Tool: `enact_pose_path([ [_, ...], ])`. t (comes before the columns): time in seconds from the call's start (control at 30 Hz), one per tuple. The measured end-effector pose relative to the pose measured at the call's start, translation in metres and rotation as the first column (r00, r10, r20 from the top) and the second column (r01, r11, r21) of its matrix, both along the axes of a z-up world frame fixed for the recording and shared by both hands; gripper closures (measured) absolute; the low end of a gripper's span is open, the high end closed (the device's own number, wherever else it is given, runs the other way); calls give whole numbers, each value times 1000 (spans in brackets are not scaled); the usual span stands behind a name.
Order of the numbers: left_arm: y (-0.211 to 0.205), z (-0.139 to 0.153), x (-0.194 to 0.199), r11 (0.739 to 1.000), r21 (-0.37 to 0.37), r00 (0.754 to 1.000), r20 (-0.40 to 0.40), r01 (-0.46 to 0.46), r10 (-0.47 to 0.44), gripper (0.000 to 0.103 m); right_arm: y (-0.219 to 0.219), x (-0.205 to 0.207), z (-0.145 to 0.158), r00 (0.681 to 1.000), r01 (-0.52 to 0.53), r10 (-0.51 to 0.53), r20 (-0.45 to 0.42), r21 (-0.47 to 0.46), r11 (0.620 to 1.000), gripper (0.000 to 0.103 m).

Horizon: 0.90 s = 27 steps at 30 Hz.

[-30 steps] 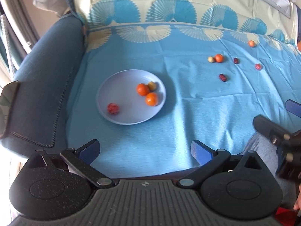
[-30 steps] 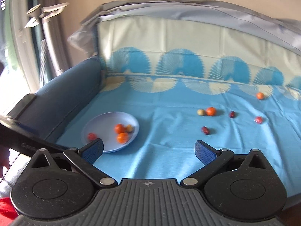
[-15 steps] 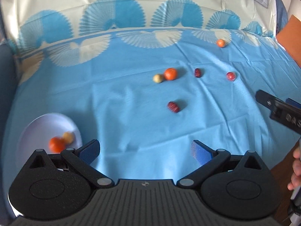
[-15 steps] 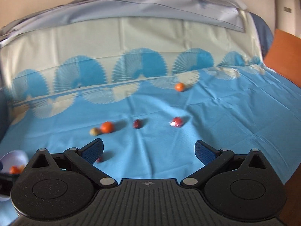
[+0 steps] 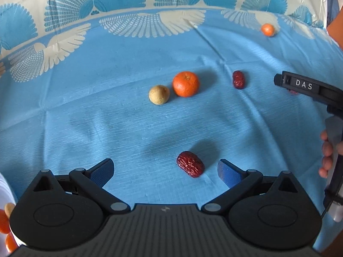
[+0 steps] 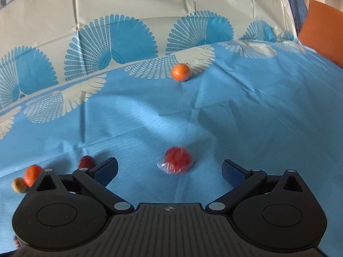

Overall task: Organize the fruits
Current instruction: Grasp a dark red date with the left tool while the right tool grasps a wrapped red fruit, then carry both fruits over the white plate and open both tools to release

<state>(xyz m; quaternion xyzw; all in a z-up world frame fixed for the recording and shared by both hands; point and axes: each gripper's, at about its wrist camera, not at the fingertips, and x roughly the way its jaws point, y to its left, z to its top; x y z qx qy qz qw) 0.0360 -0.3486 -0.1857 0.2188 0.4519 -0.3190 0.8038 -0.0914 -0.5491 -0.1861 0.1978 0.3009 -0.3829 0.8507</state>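
My left gripper is open, low over the blue cloth, with a wrinkled red date between its fingers, nearer the right one. Beyond lie a mandarin, a tan round fruit, a second date and a far small mandarin. My right gripper is open, with a red fruit in clear wrap between its fingers. A small mandarin lies further back. The mandarin, the tan fruit and a date show at its left.
The right gripper's body and the hand holding it stand at the right of the left wrist view. The white plate's edge with fruit sits at the bottom left. An orange cushion lies at the far right.
Both grippers have swung right, away from the plate, and dropped lower and closer to the cloth. The date now sits between the left fingers, the wrapped red fruit between the right fingers.
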Motion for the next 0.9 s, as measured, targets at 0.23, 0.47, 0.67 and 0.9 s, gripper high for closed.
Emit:
enact_pose_path([
  [0.23, -6, -1, -24, 991, -3, 988, 65, 137, -137, 79, 10, -2, -19, 1000, 10, -11, -5, -148, 989, 66],
  [0.47, 22, 44, -34, 987, -100, 989, 79, 129, -122, 79, 10, -23, 11, 998, 34, -28, 56, -109, 993, 72],
  [0.67, 82, 109, -49, 979, -169, 987, 135, 110, -87, 79, 55, -50, 76, 984, -21, 44, 171, -135, 991, 72],
  [0.9, 165, 171, -75, 979, -190, 977, 209, 76, -36, 79, 136, -78, 146, 945, -138, 166, 281, -116, 984, 72],
])
